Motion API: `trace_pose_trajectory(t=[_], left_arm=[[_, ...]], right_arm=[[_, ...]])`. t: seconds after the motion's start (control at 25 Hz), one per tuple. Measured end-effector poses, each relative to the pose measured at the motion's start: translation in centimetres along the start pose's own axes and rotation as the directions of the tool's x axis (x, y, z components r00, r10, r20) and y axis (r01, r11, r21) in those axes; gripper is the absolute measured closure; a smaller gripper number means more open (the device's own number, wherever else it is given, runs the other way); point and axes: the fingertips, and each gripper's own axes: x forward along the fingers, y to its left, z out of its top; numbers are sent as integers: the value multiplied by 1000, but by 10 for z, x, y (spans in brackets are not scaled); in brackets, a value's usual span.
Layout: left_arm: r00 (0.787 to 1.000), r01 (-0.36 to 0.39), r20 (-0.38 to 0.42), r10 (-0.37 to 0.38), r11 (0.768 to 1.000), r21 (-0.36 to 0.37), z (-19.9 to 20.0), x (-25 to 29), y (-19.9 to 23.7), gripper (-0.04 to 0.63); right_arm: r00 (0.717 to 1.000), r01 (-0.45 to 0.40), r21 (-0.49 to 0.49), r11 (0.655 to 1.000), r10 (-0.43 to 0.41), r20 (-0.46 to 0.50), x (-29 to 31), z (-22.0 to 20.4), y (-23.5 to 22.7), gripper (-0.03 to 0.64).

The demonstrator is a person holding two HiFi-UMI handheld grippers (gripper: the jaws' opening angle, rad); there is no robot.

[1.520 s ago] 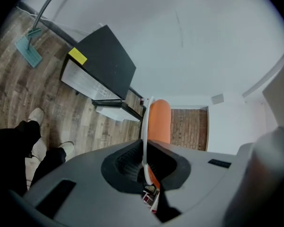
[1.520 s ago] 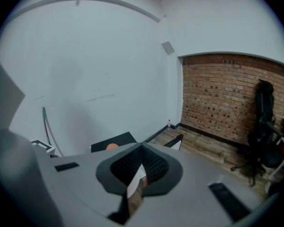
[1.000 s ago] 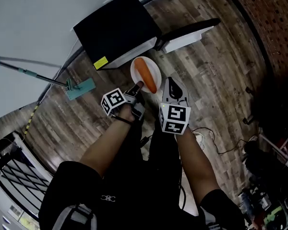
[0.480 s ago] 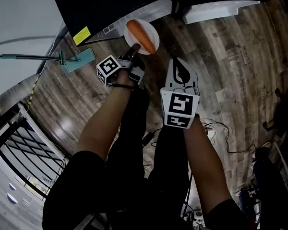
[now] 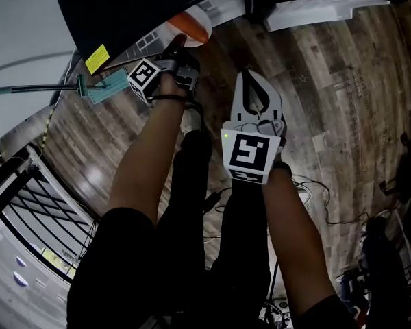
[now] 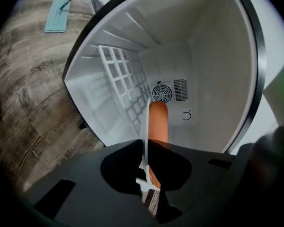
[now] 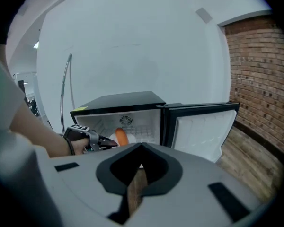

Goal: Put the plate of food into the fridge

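L gripper (image 5: 177,41) pinching plate (image 6: 145,126) rim at fridge (image 6: 213,56) mouth; R gripper (image 5: 255,75) closed, empty; yellow label (image 5: 96,59) unreadable

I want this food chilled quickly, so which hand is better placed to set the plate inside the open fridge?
Left. The left gripper clamps the plate by its rim, and the orange food on it is at the fridge opening. The right gripper hangs back over the floor, holding nothing.

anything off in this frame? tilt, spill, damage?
Nothing stands out. The left tool grips the round white plate by its rim. The long orange food piece lies on it, at the mouth of the small black fridge. The door stands wide open. No spill visible.
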Motion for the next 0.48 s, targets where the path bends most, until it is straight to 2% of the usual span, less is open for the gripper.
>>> trace_pose_trajectory(t=[0.28,0.48], left_arm=[[998,-17,55,16,1000,13,31,31,-3,569],[996,-24,89,18,998,65,51,45,-1,566]], right_arm=[[998,-56,3,998,56,-44,15,-16,6,610],[992,-73,67,995,79,-100,15,-35,15,610]])
